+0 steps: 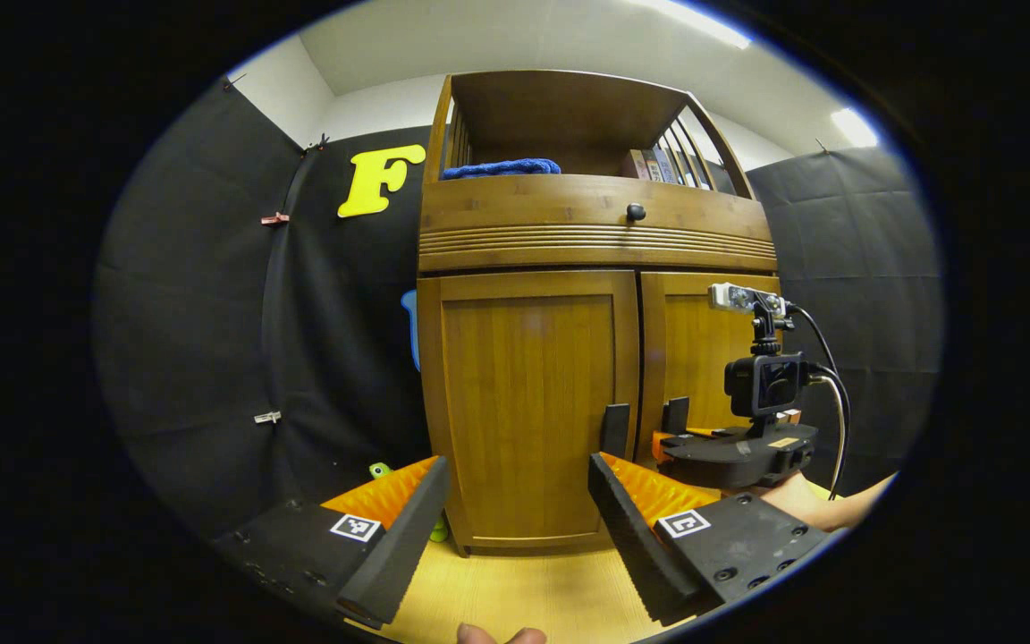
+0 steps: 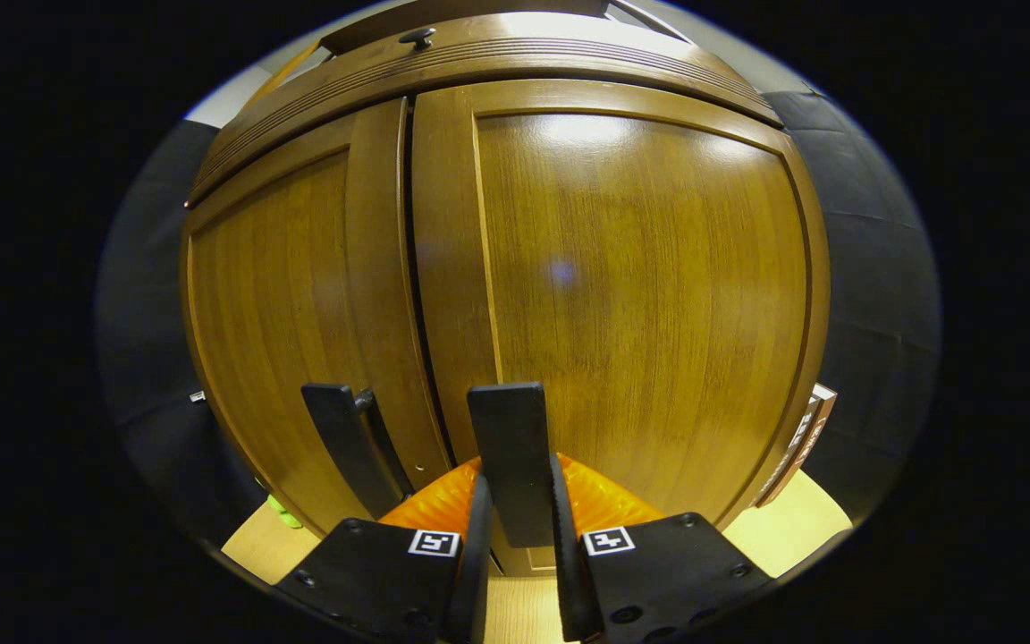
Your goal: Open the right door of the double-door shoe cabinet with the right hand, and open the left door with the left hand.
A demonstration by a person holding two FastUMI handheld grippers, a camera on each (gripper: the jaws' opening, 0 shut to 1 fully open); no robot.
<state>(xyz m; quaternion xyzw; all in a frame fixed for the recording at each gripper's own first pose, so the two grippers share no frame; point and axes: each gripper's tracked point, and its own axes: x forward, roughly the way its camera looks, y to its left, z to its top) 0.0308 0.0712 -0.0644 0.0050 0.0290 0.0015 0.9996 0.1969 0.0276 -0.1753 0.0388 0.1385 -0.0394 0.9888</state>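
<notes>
The wooden shoe cabinet [image 1: 595, 241] stands ahead with both doors closed. In the left gripper view, the left door [image 1: 524, 402] faces me, with its dark upright handle [image 1: 615, 429] by the centre seam. My left gripper [image 1: 515, 505] hangs open in front of that door, a short way off it. The right gripper [image 1: 669, 440] is farther in, at the right door [image 1: 703, 349]. In the right gripper view, the right door [image 2: 640, 286] is close up, and my right gripper [image 2: 518, 529] is shut on that door's handle [image 2: 510, 447]. The left door's handle [image 2: 345, 438] stands just beside it.
Above the doors is a drawer with a round knob [image 1: 636, 212], then an open shelf holding a blue cloth [image 1: 502, 167] and some books [image 1: 658, 165]. A small green object [image 1: 379, 470] lies on the wooden floor [image 1: 524, 590] left of the cabinet. A hand [image 1: 823, 505] holds the right gripper.
</notes>
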